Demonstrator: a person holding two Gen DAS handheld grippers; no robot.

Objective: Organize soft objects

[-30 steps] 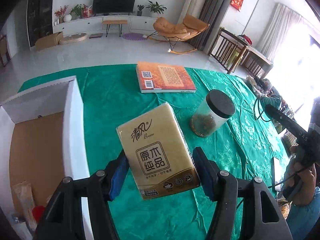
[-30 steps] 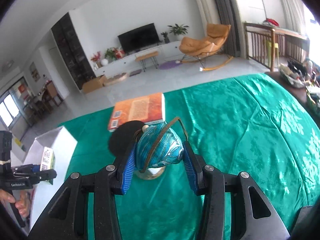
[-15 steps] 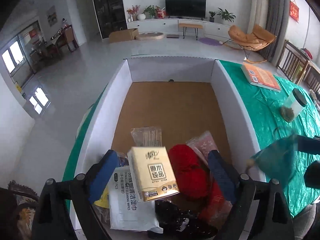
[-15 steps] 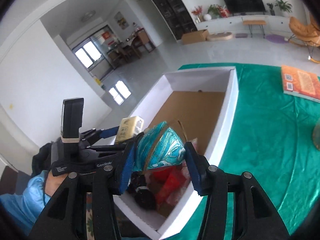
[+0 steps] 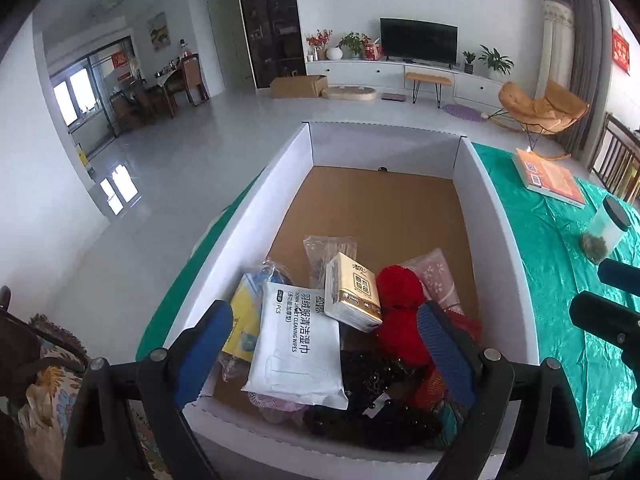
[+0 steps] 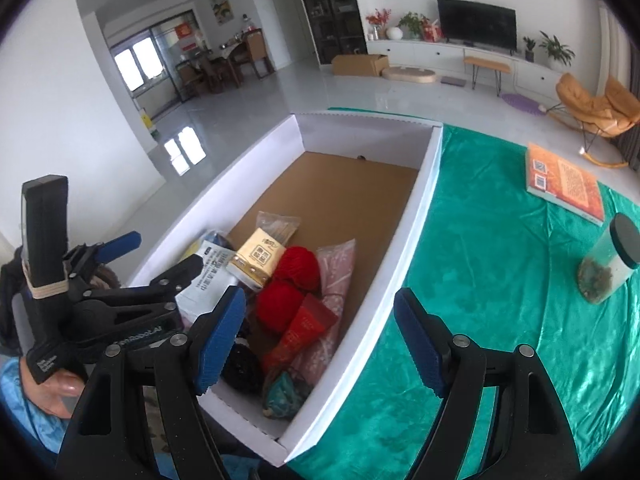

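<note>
A white cardboard box [image 5: 500,216] [image 6: 424,184] on the green tablecloth holds several soft items at its near end. The gold tissue pack [image 5: 352,292] [image 6: 258,258] lies on the white wipes pack [image 5: 298,344] beside red yarn [image 5: 400,300] [image 6: 294,280]. The teal pouch [image 6: 286,396] lies in the box's near corner. My left gripper [image 5: 324,348] is open and empty above the pile; it also shows in the right wrist view [image 6: 156,256]. My right gripper [image 6: 320,340] is open and empty over the box's right wall.
An orange book [image 5: 550,178] [image 6: 566,182] and a clear jar with a black lid [image 5: 604,234] [image 6: 610,260] stand on the green cloth [image 6: 480,264] right of the box. The box's far half shows bare brown floor [image 5: 384,208].
Both grippers swung from the table to over the box and opened. The tissue pack dropped from my left gripper onto the pile; the teal pouch left my right gripper and lies in the box.
</note>
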